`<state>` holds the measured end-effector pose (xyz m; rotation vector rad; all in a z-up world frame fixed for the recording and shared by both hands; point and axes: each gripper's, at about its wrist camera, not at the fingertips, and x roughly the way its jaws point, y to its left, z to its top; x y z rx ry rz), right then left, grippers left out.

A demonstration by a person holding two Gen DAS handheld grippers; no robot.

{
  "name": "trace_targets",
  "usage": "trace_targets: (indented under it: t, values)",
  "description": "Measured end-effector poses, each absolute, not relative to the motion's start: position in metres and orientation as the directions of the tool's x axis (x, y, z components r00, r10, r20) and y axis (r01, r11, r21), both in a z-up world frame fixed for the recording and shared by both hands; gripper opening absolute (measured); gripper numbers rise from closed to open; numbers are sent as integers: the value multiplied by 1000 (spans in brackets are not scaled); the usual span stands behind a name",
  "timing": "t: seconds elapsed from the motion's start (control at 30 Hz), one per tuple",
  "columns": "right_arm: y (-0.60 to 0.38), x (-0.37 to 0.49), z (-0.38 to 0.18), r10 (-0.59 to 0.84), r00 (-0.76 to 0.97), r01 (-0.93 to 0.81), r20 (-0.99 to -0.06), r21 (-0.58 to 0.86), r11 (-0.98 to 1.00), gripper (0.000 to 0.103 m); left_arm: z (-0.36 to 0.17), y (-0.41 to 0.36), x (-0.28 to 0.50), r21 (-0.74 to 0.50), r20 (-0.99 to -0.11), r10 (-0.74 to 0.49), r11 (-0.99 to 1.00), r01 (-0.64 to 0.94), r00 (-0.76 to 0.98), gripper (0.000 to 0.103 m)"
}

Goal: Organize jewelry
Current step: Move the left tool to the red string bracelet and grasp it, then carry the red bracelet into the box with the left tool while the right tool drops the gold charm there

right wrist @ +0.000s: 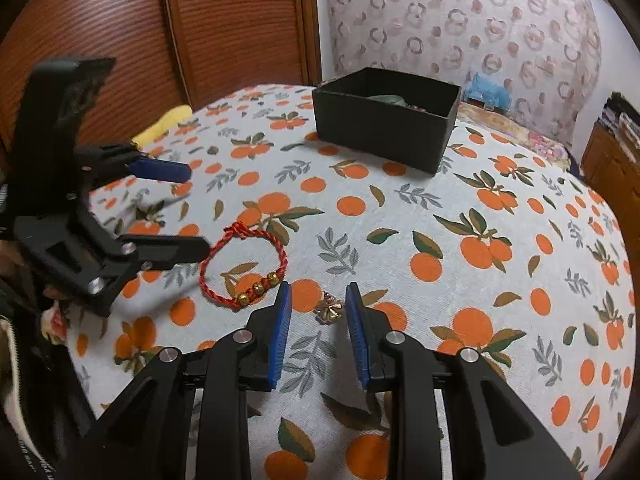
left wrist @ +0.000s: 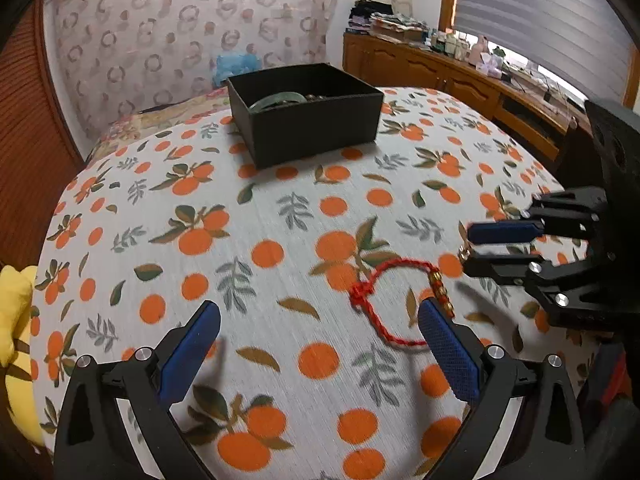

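Left wrist view: the left gripper [left wrist: 320,330] stands with jaws spread wide and empty, low over the orange-print tablecloth [left wrist: 280,208]; a red cord bracelet [left wrist: 394,304] with gold beads lies flat on the cloth, its beaded end just beside the gripper's right blue pad [left wrist: 450,354]; whether pad and cord touch cannot be told. The right gripper [left wrist: 466,246] enters from the right, jaws partly open, a small gold item at its lower fingertip. A black box [left wrist: 316,128] sits open at the far side, well apart from the bracelet, with a pale green bangle [left wrist: 276,100] inside.

Right wrist view: the right gripper [right wrist: 319,304] has its jaws partly open with a small gold charm [right wrist: 329,309] lying on the cloth between the fingertips, not clamped; the bracelet lies just to its left; the left gripper's lower finger [right wrist: 172,250] sits at the bracelet's edge.
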<state>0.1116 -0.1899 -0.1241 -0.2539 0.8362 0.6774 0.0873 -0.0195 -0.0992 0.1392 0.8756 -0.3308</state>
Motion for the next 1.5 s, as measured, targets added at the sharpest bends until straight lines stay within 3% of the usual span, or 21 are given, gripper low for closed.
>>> trace_targets:
  t: [0.07,0.1,0.3,0.53,0.6,0.97,1.3,1.5]
  values:
    - [-187,113,-126,429,481,-632,-764,37,774,26,-101,-22,85,-35,-775,-255,931,364,579,95]
    - [-187,114,-127,426,478,-632,-768,36,774,17,-103,-23,84,-50,-776,-268,929,368,571,95]
    - [-193,109,-125,423,495,-623,-759,30,782,16,-100,-28,84,-105,-760,-324,916,386,563,92]
    - [-205,104,-120,436,509,-608,-742,49,792,17,-101,-42,87,-86,-767,-324,907,412,554,42]
    - [-206,104,-119,437,510,-607,-741,51,793,17,-102,-44,89,-71,-770,-311,910,409,558,36]
    - [-205,103,-118,448,510,-615,-735,53,787,17,-103,-51,100,-4,-765,-270,910,415,584,31]
    - [-214,105,-116,446,517,-599,-730,63,798,17,-105,-65,112,27,-786,-288,869,494,548,2]
    - [-215,105,-116,452,518,-601,-726,68,797,17,-90,-50,116,-46,-751,-336,886,462,569,2]
